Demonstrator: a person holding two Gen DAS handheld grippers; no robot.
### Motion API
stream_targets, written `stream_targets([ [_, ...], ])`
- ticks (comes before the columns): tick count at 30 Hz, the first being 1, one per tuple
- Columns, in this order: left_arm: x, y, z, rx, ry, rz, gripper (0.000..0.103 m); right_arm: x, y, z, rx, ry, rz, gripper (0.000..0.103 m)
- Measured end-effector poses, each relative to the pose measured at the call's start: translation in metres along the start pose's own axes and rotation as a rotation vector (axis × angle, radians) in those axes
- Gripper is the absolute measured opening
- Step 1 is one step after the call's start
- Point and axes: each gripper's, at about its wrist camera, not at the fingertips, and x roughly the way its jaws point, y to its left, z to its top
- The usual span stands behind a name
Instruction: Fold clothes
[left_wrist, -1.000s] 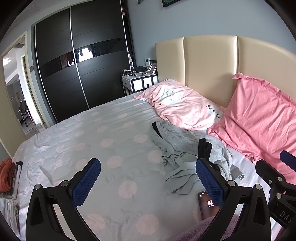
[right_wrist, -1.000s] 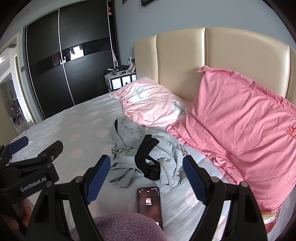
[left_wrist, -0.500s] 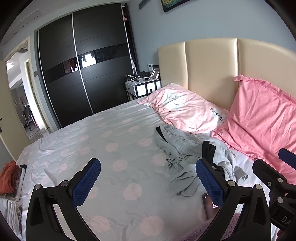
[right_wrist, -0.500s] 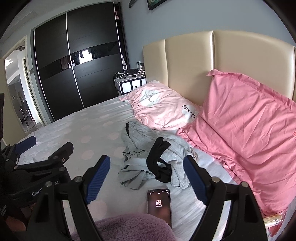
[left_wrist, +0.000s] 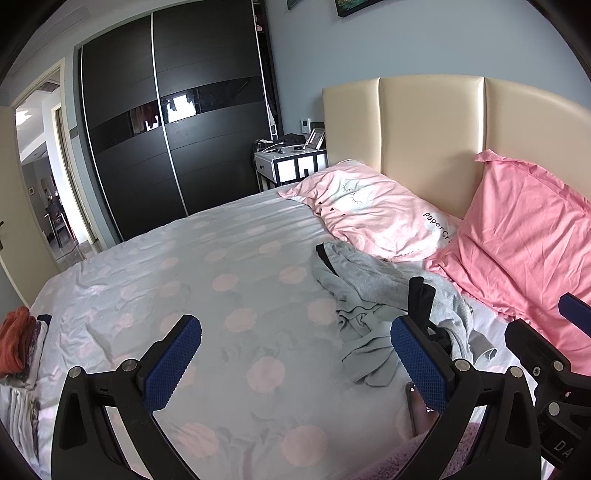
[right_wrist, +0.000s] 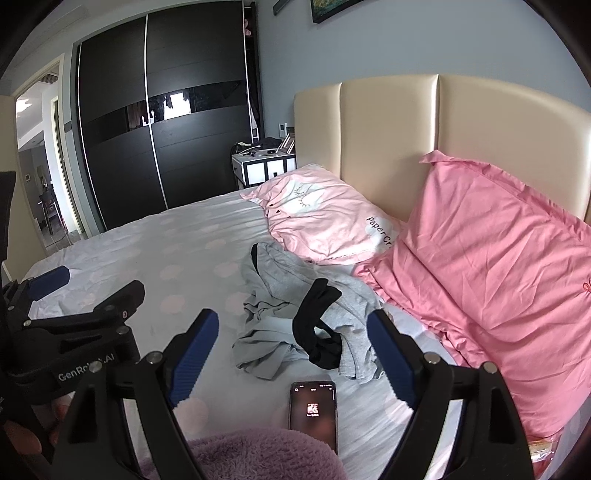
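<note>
A crumpled grey garment (left_wrist: 373, 291) (right_wrist: 280, 295) lies on the bed below the pillows, with a black garment (right_wrist: 317, 328) (left_wrist: 421, 299) draped over it. My left gripper (left_wrist: 295, 363) hovers open above the dotted sheet, left of the pile, holding nothing. My right gripper (right_wrist: 291, 354) is open too, nearer than the pile and above a phone, with nothing between its blue pads. The left gripper's body (right_wrist: 74, 332) shows at the left edge of the right wrist view, and the right gripper's finger (left_wrist: 576, 317) at the right edge of the left wrist view.
A phone (right_wrist: 314, 413) with a lit screen lies on the sheet near me. A lilac fluffy sleeve (right_wrist: 258, 458) fills the bottom edge. Two pink pillows (right_wrist: 332, 218) (right_wrist: 498, 273) lean at the cream headboard (left_wrist: 436, 140). Folded clothes (left_wrist: 16, 347) are stacked at the bed's left edge. A black wardrobe (left_wrist: 166, 140) stands behind.
Both cameras have tilted up and pulled slightly back, so the pile sits lower in view and more wall shows. Both grippers stay open; the clothes have not moved.
</note>
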Motion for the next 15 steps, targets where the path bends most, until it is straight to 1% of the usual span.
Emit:
stream_targets([
  [15,0.0024,-0.0002,0.0008,0.001,0.013,-0.008,0.103,0.0040,-0.0003,-0.0028,0.006,0.013,0.010,0.083],
])
